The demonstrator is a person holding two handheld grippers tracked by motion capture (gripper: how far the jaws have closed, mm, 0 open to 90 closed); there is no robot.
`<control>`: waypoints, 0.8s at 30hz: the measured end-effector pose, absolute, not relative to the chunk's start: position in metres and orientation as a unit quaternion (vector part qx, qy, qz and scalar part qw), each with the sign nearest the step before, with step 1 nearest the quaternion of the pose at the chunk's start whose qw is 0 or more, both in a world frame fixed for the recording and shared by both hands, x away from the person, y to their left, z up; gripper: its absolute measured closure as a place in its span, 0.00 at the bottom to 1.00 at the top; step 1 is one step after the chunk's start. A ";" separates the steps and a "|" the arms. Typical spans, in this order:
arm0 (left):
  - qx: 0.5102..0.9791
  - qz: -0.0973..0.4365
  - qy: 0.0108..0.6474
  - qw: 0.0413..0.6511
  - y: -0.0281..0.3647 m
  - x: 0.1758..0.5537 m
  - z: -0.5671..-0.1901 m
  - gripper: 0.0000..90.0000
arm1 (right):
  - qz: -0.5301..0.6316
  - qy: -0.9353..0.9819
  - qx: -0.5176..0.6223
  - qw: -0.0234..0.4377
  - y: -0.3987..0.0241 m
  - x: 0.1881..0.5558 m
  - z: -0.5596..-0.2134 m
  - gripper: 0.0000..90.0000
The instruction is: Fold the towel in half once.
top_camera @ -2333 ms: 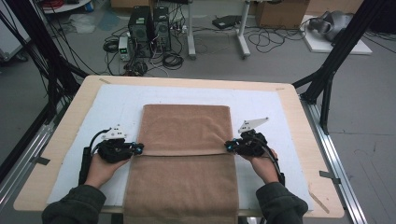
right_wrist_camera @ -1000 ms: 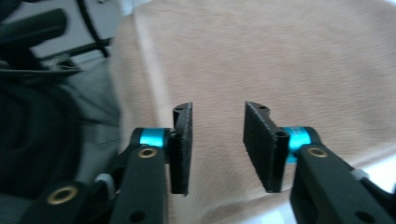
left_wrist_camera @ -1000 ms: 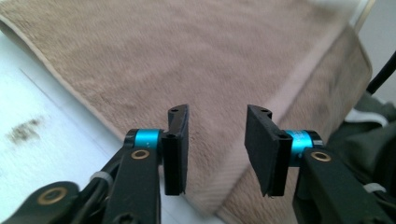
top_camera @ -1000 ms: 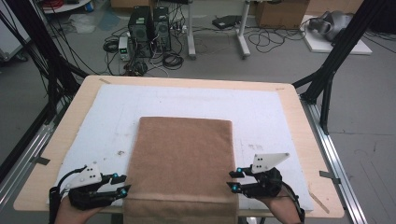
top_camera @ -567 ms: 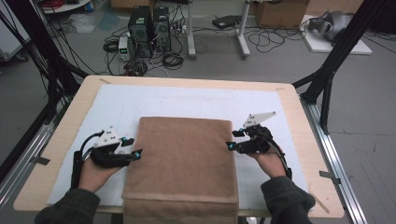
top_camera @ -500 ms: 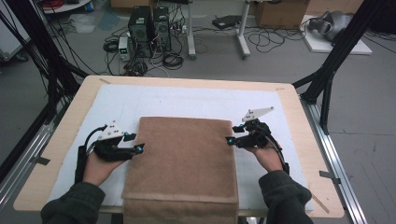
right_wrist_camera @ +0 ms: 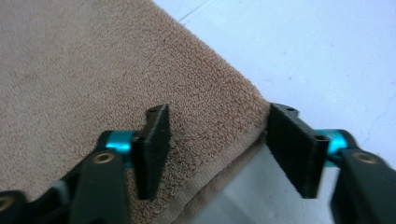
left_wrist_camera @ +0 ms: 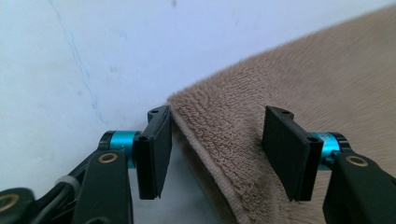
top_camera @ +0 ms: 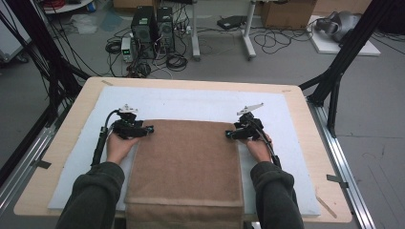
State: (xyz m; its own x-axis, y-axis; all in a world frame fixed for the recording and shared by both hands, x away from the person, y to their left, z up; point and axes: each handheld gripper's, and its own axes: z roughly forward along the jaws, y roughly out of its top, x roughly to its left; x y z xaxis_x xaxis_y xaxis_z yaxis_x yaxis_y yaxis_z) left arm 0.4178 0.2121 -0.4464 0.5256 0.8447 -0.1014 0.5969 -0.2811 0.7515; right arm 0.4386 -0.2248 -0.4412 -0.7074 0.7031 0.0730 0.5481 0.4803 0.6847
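Observation:
A brown terry towel (top_camera: 188,162) lies flat on the white mat (top_camera: 191,102), its near end hanging over the table's front edge. My left gripper (top_camera: 145,129) is at the towel's far left corner, my right gripper (top_camera: 229,135) at its far right corner. In the left gripper view the towel's corner (left_wrist_camera: 219,116) sits between the jaws of the left gripper (left_wrist_camera: 217,149), which have just been opening; the pads stand apart from the cloth. In the right gripper view, the jaws of the right gripper (right_wrist_camera: 224,149) straddle the corner (right_wrist_camera: 219,107) the same way and have also just opened.
The wooden table (top_camera: 305,119) has bare mat on both sides of the towel and behind it. Black frame posts (top_camera: 334,90) stand at the right and left table corners. On the floor beyond are computer towers (top_camera: 153,24), cables and a desk leg (top_camera: 196,33).
Both hands have moved from the table's near edge away from the person to the towel's far corners. The towel has stayed in place over the last second.

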 end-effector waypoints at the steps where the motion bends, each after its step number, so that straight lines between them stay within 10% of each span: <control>1: 0.785 0.174 0.456 0.382 0.210 0.417 -0.446 0.54 | 0.360 0.851 0.369 0.103 -0.226 0.439 -0.441 0.59; 2: 0.782 0.170 0.456 0.390 0.210 0.418 -0.446 0.61 | 0.368 0.850 0.367 0.087 -0.227 0.440 -0.441 0.79; 5: 0.784 0.178 0.455 0.383 0.201 0.420 -0.444 0.88 | 0.361 0.860 0.355 0.070 -0.221 0.443 -0.437 0.90; 17: 0.744 0.284 0.402 0.451 0.195 0.448 -0.320 0.90 | 0.368 0.843 0.331 0.211 -0.218 0.462 -0.335 0.91; 24: 0.735 0.272 0.440 0.439 0.211 0.456 -0.328 0.63 | 0.391 0.814 0.374 0.210 -0.239 0.480 -0.317 0.51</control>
